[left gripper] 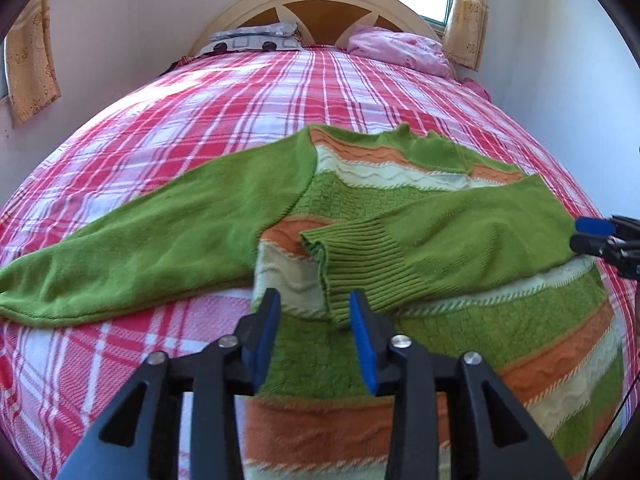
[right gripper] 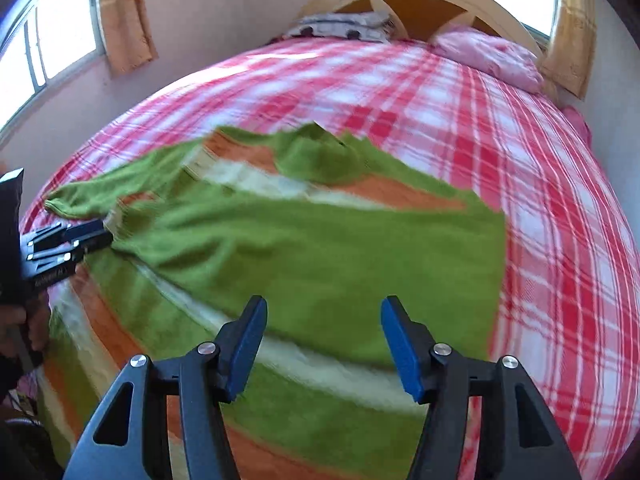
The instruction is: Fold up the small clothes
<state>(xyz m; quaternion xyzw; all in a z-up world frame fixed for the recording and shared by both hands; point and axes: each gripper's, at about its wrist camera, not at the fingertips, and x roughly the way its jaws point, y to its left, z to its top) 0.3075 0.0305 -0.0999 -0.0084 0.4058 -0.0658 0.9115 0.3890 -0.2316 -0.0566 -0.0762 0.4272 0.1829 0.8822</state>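
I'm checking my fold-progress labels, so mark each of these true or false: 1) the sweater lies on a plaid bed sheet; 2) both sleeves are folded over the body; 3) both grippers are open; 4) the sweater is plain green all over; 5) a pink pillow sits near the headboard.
1) True: the sweater lies on the red and white plaid sheet.
2) False: only the right sleeve is folded across the body; the left sleeve lies stretched out on the sheet.
3) True: the left gripper and the right gripper are both open and empty.
4) False: the body has orange and cream bands.
5) True: the pink pillow lies by the headboard.
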